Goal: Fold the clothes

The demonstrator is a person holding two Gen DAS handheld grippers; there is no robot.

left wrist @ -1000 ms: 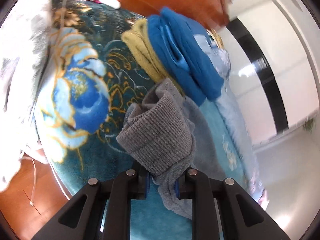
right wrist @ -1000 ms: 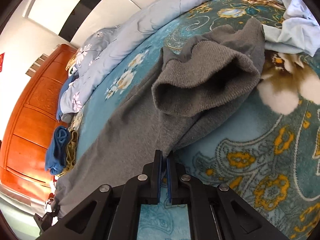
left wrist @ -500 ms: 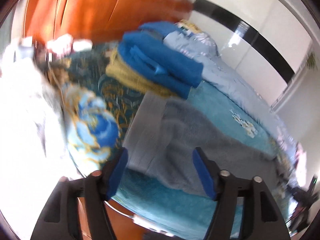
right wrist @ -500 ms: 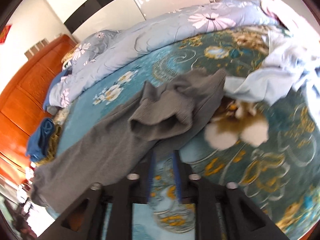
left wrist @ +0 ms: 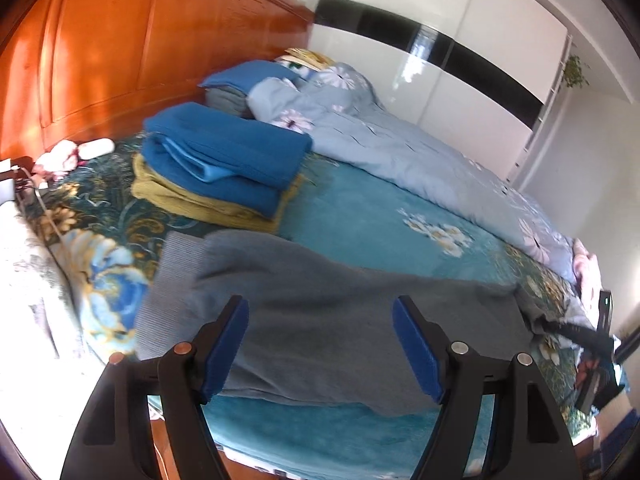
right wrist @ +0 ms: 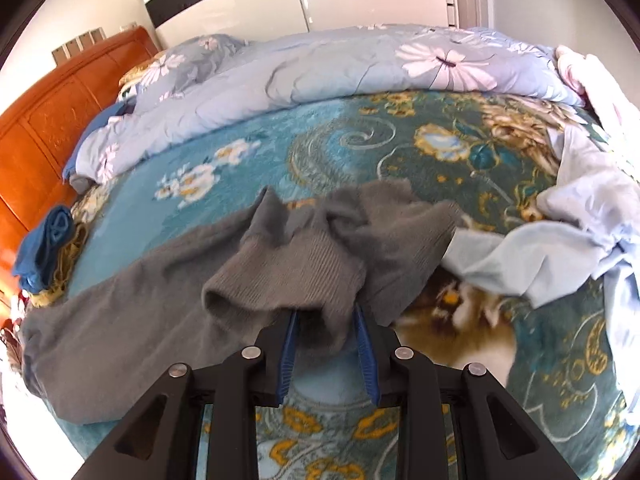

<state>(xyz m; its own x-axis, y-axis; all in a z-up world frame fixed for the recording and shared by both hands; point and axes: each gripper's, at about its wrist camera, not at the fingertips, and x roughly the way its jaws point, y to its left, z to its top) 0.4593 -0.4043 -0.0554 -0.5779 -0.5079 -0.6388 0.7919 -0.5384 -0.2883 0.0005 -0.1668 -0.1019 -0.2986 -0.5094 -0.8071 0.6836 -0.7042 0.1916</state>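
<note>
A grey knit garment [left wrist: 360, 280] lies stretched along the near edge of the bed's teal flowered blanket [left wrist: 360, 216]. My left gripper [left wrist: 320, 308] hovers above its ribbed end, jaws wide and still opening, pads clear of the cloth. In the right wrist view the same garment [right wrist: 160, 300] ends in a bunched ribbed cuff [right wrist: 288, 272]. My right gripper [right wrist: 325, 314] stands partly open just under that cuff; a fold of it dips between the tips, and the pads do not press it. A folded blue garment [left wrist: 224, 152] rests on a folded olive one [left wrist: 192, 200].
A pale blue flowered quilt [left wrist: 400, 148] runs along the far side, under an orange wooden headboard [left wrist: 120, 40]. Loose light blue clothes [right wrist: 540, 240] and a pink cloth [right wrist: 580, 68] lie at the foot end. White fabric [left wrist: 28, 272] hangs at the bed's near left.
Both grippers were shut on the grey garment; both have opened, let it go and drawn up and back. The garment now lies flatter along the bed.
</note>
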